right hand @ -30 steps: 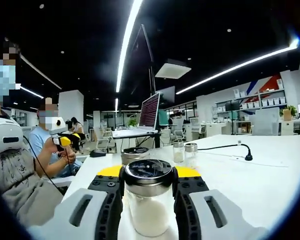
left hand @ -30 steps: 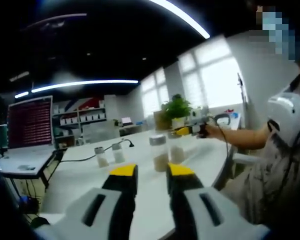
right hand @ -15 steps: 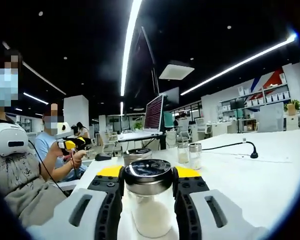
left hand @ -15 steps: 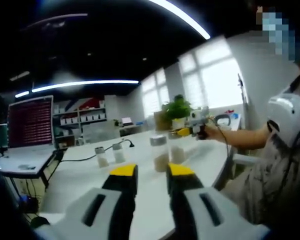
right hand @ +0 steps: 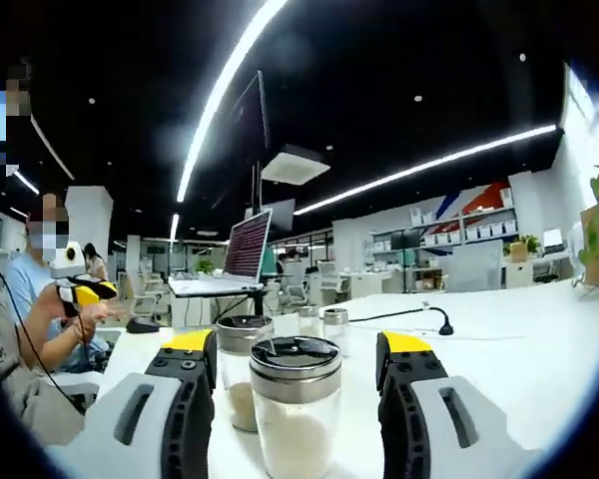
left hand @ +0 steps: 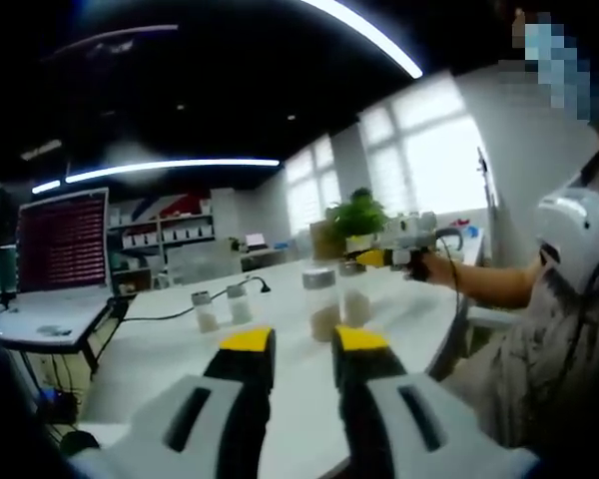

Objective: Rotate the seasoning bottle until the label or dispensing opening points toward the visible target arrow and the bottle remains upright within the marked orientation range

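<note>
Right gripper (right hand: 298,349) open wide, jaws apart on either side of bottle (right hand: 296,404), gaps visible both sides, nothing held. Bottle upright on white bench (right hand: 499,339), steel lid on, pale powder inside. Second jar (right hand: 239,379) just behind, two small shakers (right hand: 321,327) farther back. Left gripper (left hand: 302,344) slightly open, empty, well back from jars. Laptop (left hand: 58,261) far left.

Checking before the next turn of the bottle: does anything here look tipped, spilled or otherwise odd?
Nothing stands out. The seasoning bottle stands upright on the white table between the open jaws of the right gripper, lid on, no powder spilled. The second bottle behind it is upright too.
</note>
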{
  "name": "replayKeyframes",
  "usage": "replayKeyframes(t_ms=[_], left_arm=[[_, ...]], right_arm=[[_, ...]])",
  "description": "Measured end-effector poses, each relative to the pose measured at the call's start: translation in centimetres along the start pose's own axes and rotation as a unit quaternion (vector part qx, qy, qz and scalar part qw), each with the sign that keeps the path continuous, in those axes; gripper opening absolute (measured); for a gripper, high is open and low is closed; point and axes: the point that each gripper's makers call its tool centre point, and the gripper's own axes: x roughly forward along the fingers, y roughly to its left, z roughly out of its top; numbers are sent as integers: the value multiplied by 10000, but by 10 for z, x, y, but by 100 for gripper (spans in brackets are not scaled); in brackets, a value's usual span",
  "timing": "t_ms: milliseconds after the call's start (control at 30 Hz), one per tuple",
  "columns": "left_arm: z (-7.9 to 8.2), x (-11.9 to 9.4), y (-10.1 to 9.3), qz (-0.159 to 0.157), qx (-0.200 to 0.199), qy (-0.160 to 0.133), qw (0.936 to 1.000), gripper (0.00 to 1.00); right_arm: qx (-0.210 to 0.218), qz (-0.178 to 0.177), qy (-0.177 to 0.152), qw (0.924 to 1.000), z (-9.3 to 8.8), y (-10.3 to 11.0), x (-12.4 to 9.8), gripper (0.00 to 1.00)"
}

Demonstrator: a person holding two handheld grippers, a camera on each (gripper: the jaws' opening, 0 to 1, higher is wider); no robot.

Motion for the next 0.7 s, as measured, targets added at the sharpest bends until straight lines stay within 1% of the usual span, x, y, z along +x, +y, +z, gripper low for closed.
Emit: replayKeyframes(t_ms=[33,67,133,200,233,300,433,467,600,700], left_arm=[[1,-1,0,11,-8,-19,10000,24],[1,-3,1,22,-15,-35,10000,24],[2,-5,3,53,-10,-36,10000,24],[3,-6,4,93,-1,-37,10000,24],[3,-7,4,99,-4,-47,9999,24],[4,-6,4,94,-6,-56,9999,24],[2,-3,2,57,7,-25,10000,24],[1,-2,2,47,4,-11,10000,24],[0,-1,2,28,-24,-5,10000,24],[0,-2,1,20,-14,-3,10000,24]], right_arm=[[-13,-88,47,9999,-2,-11,2,63],[-82,-169,54,9998,-3,-15,2,61],[-51,-277,63,9996,-3,-14,2,58],[-35,-333,51,9994,-2,-14,1,57],[-35,-370,69,9993,-2,-14,1,57],[-86,-443,125,9989,-4,-16,-1,53],[-90,-439,178,9988,-6,-18,-1,46],[-74,-352,202,9991,-8,-16,-1,44],[-52,-233,222,9995,-8,-10,0,38],[-53,-233,242,9994,-8,-10,0,38]])
